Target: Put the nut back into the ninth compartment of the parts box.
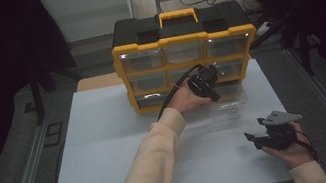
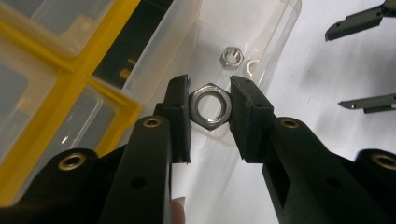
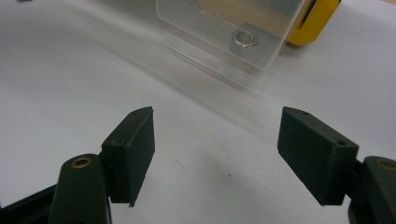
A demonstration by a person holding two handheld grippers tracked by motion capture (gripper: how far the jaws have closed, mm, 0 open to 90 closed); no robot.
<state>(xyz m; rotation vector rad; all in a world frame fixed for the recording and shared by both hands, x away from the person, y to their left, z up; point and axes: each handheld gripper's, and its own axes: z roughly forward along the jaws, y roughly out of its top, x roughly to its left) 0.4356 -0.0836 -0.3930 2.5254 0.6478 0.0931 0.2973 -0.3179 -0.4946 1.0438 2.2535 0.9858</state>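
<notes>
The organiser (image 1: 180, 30) was yellow and black, its small drawers clear; the pulled-out drawer (image 2: 243, 28) was clear plastic too. A silver hex nut (image 2: 211, 106) sat between the black jaws of the left gripper (image 2: 210, 109), and a second silver nut (image 2: 231, 57) lay in the drawer. The right gripper (image 3: 215, 149) was black, the table (image 1: 110, 146) white, the sleeve (image 1: 149, 170) cream

White table (image 1: 110, 146) (grey floor (image 1: 23, 146) around)
</notes>
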